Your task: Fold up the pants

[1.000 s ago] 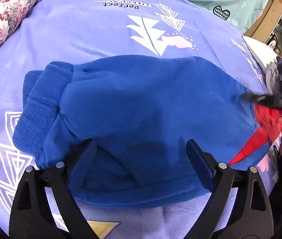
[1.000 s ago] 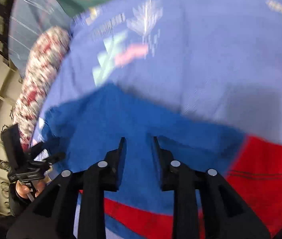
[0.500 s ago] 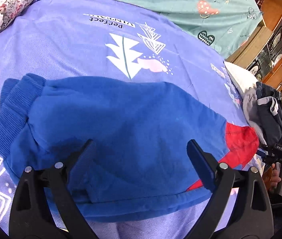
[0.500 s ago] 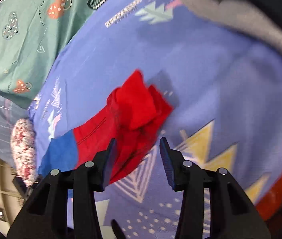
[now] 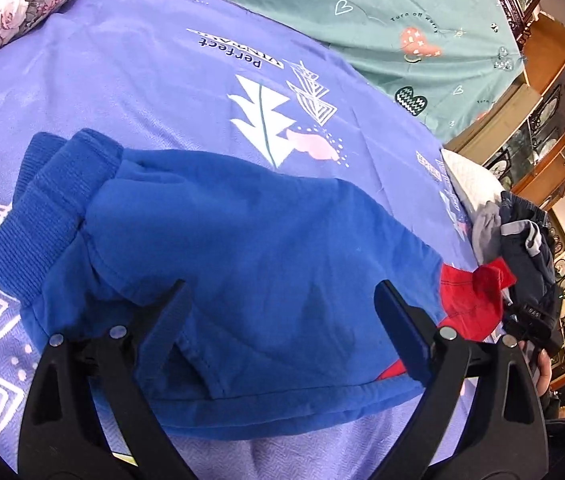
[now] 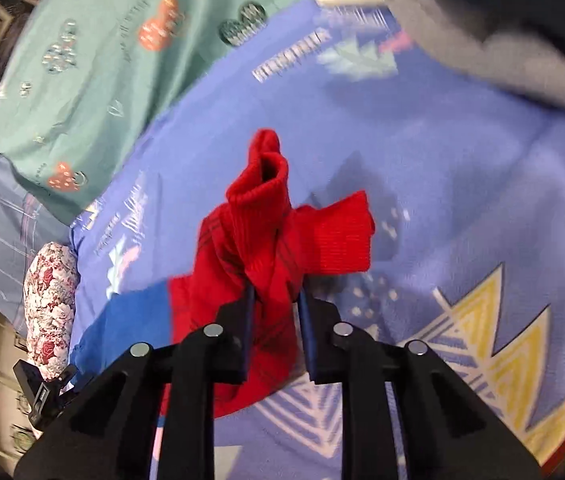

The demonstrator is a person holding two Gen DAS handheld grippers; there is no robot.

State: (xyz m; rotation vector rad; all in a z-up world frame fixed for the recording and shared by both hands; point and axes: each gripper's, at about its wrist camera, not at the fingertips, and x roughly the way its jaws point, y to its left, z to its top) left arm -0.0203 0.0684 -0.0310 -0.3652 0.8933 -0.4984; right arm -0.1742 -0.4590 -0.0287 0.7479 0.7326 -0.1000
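Note:
Blue pants (image 5: 242, 264) with red lower legs lie on a purple printed bedsheet (image 5: 122, 72), ribbed blue waistband (image 5: 46, 208) at the left. My left gripper (image 5: 282, 320) is open and hovers over the near edge of the blue part. In the right wrist view my right gripper (image 6: 274, 300) is shut on the red leg fabric (image 6: 274, 240), and the two ribbed red cuffs (image 6: 346, 236) stick up beyond the fingers. The red end (image 5: 470, 300) and the right gripper's body show at the right edge of the left wrist view.
A teal sheet (image 5: 382, 12) covers the far side of the bed. A floral bolster (image 5: 22, 8) lies at the far left. A pile of grey and navy clothes (image 5: 522, 240) sits at the bed's right end. Wooden display cabinets (image 5: 542, 120) stand behind.
My right gripper has moved onto the red leg ends and closed on them, lifting the cuffs. My left gripper has stayed open over the blue part.

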